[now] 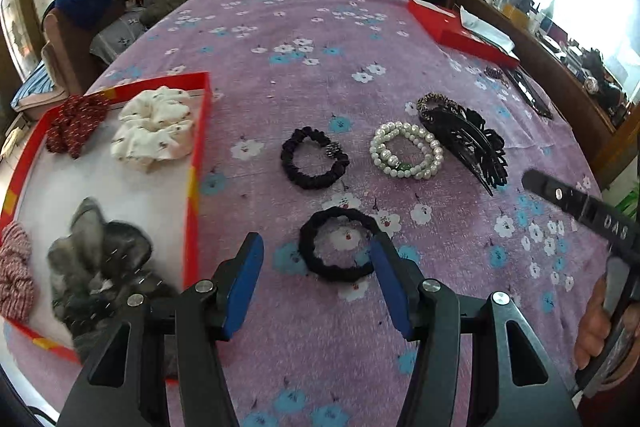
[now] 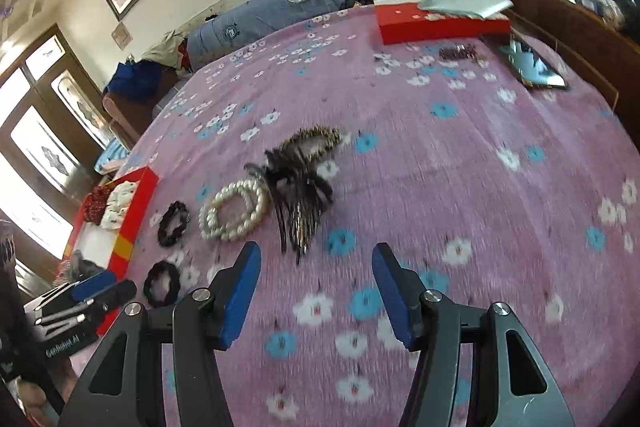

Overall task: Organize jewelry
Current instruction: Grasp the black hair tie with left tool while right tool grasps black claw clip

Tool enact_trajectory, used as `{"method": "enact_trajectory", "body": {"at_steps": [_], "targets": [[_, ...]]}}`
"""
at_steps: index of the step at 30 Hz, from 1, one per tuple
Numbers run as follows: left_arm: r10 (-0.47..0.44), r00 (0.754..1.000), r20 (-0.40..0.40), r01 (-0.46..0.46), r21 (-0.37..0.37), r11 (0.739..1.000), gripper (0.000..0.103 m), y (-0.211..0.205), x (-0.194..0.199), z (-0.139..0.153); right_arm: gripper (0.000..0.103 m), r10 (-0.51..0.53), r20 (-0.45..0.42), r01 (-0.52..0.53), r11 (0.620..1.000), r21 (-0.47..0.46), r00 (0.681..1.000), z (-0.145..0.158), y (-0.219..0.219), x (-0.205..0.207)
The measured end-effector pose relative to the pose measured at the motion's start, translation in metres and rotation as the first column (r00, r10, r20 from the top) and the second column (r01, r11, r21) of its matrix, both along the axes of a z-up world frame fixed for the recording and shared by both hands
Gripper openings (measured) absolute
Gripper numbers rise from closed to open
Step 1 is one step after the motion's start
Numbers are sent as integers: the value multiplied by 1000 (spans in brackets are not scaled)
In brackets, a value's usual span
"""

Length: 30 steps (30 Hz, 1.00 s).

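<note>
Purple floral bedspread [image 1: 360, 27] covers whole surface. Red-rimmed tray [image 1: 200, 131] at left edge holds white scrunchie [image 1: 154, 127], dark red scrunchie [image 1: 76, 123], grey furry hairpiece [image 1: 100, 267], pink knit scrunchie [image 1: 14, 271]. Left gripper [image 1: 316, 259] jaws apart, empty, low over near black hair tie [image 1: 340, 251], right fingertip at its rim. Right gripper [image 2: 316, 267] jaws apart, empty, above bare cloth. Black claw clip [image 1: 472, 143] touching pearl bracelets [image 1: 406, 151]; leopard hair tie [image 1: 434, 103] behind clip; far black scrunchie [image 1: 314, 157] left of pearls.
</note>
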<state>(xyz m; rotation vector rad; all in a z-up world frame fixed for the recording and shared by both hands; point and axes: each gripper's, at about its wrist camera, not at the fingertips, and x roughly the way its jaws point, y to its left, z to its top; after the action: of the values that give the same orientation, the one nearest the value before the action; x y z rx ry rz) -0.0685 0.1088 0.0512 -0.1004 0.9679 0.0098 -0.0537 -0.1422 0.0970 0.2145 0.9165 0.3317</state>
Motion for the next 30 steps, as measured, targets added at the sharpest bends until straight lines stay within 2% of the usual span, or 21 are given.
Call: {"method": "enact_trajectory", "body": {"at_steps": [5,12,18,19,20,21,22,23,25,30], "targets": [[-2,1000,-26,3,22,1000,45,3,12,-12,62,5,21,-4,999,-51,1000,2,14,18],[-19,999,-49,20,22,1000,45,5,16,-27,62,26,3,-25,997,-75,1000,-11,27,38],[-24,999,-35,24,23,999,43,5,17,-28,62,36,-9,-37,992,-120,999,-22,39,49],[-27,999,-31,28,33,999,41,4,16,-28,62,37,-8,-38,991,-125,999,-23,40,50],[-30,999,-26,31,49,998,28,2,16,-28,62,39,-6,-40,991,-129,999,-23,41,51],[-34,999,-23,35,69,997,15,0,16,-28,60,41,-6,-42,991,-131,999,-23,42,52],[-36,999,-21,38,83,996,11,-1,16,-28,57,44,-2,-44,990,-131,999,-22,42,52],[-40,999,-20,42,87,995,10,-2,15,-28,44,45,-1,-44,990,-130,999,-22,43,52],[-46,999,-18,47,78,996,10,-3,14,-28,33,53,-10,-54,991,-123,999,-22,44,53],[-59,998,-4,59,52,997,9,-4,9,-21,29,40,6,-39,996,-84,999,-17,39,46]]}}
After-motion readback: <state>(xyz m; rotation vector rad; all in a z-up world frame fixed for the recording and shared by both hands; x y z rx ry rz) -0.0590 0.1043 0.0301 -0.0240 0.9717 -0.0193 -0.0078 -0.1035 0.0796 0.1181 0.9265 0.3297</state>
